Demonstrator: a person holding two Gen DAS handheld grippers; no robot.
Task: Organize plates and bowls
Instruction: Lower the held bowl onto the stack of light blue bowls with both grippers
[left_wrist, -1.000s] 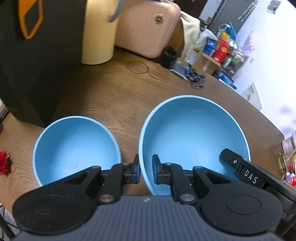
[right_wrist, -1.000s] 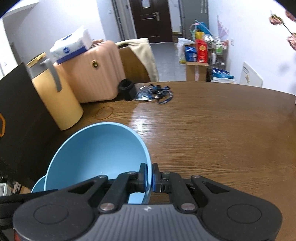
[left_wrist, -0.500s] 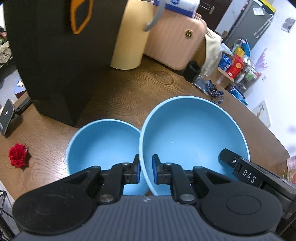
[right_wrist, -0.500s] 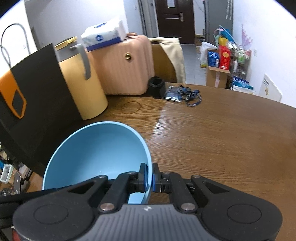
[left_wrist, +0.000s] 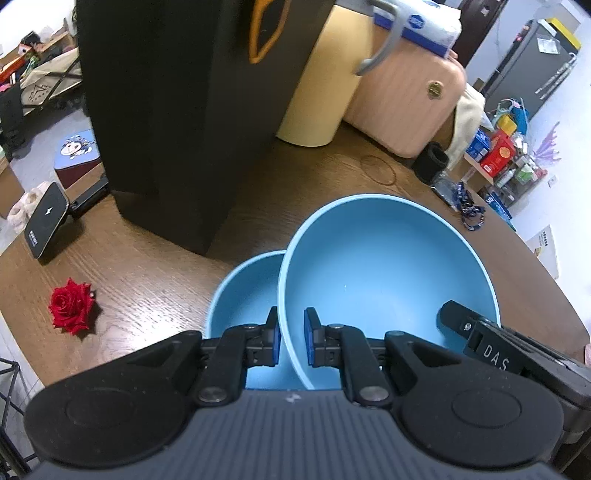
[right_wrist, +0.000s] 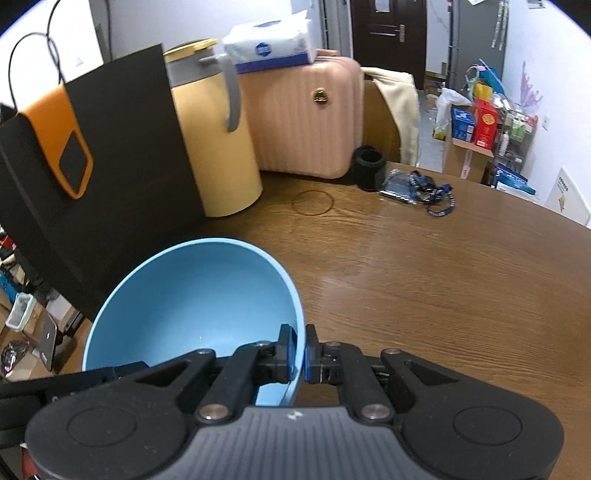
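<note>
Large bowl (left_wrist: 388, 266) plain light blue, centre frame, smaller bowl (left_wrist: 243, 291) same blue, lower centre, table (right_wrist: 443, 277) brown wood-grain, rose (left_wrist: 70, 306) red, lower left, bag (right_wrist: 99, 177) black with orange patch, suitcase (right_wrist: 303, 122) ribbed pink, jug (right_wrist: 218, 147) pale yellow.

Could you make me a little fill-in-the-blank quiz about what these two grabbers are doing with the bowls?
1. Both sets of jaws pinch the rim of the large ____ bowl.
2. The small bowl sits partly ____ the large one.
3. A red ____ lies on the table, left of the bowls.
4. The tissue pack rests on the pink ____.

Missing words: blue; under; rose; suitcase
</note>
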